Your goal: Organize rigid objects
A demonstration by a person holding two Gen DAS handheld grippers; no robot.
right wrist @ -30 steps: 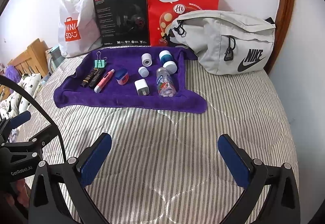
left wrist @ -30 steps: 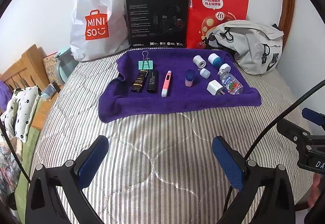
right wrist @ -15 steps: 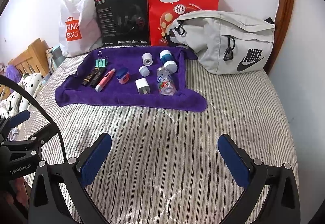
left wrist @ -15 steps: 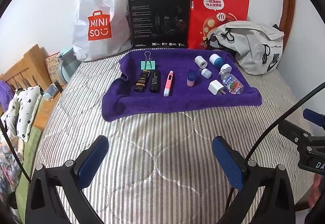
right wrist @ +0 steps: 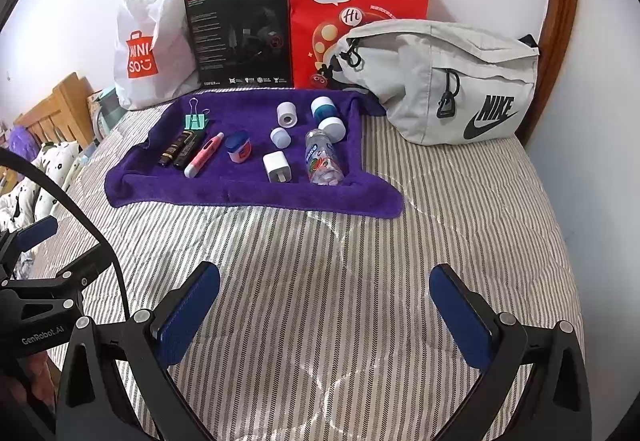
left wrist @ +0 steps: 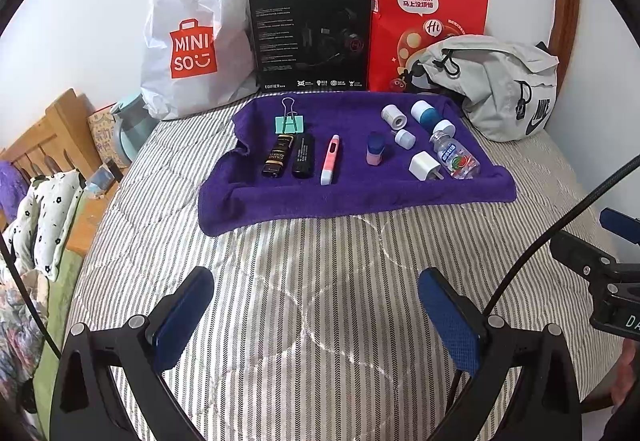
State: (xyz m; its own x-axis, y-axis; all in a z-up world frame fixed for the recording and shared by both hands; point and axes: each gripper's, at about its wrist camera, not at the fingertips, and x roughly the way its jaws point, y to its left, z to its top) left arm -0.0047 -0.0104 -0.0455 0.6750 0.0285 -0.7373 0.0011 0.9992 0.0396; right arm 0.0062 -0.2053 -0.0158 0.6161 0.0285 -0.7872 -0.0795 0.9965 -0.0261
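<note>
Small items lay sorted on a purple towel at the far end of a striped bed: a clip, two dark tubes and a pink pen in a row at left, a charger, bottle and white caps clustered at right. The left gripper and right gripper hovered near, jaws spread and empty, well short of the towel. The grouping fit either a finished sort or one awaiting packing.
</note>
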